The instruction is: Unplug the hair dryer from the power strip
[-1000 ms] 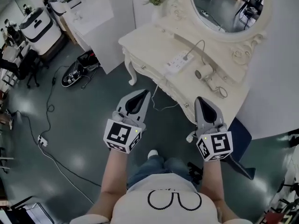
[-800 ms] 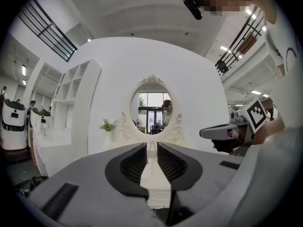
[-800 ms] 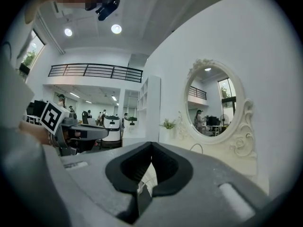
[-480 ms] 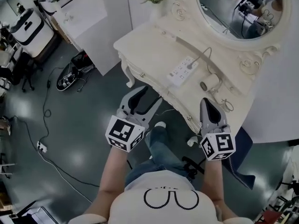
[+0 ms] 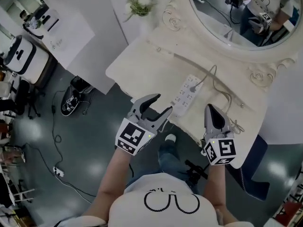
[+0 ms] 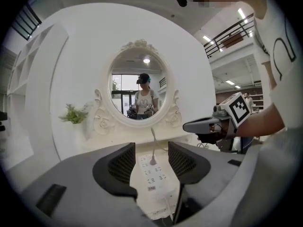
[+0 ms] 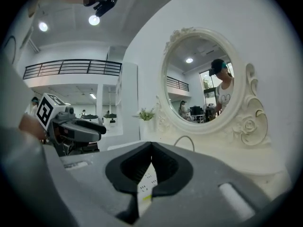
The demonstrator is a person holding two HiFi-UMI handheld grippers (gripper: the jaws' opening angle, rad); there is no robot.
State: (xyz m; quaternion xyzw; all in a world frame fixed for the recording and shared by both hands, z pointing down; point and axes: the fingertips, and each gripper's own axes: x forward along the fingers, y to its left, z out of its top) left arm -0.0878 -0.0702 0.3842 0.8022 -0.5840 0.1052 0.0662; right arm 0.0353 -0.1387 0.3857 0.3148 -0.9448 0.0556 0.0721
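A white power strip (image 5: pixel 184 95) lies on the cream dressing table (image 5: pixel 142 63), with one plug (image 5: pixel 194 86) in it and a grey cable (image 5: pixel 214 79) running back toward the mirror. I cannot make out the hair dryer's body. My left gripper (image 5: pixel 162 104) hovers at the strip's near end; its jaws have just been opening and nothing is between them. In the left gripper view the strip (image 6: pixel 154 178) and plug (image 6: pixel 153 161) show beyond the open jaws. My right gripper (image 5: pixel 209 108) is shut and empty, to the right of the strip, which shows below its jaws (image 7: pixel 147 182).
An oval mirror (image 5: pixel 246 13) in a carved frame backs the table, and a small plant (image 5: pixel 139 4) stands at its left. The table's front edge runs just under both grippers. Cables and a black bag (image 5: pixel 75 98) lie on the floor to the left.
Both grippers have moved forward from above the floor to the table's front edge. The left jaws went from shut to open. The right jaws stayed shut.
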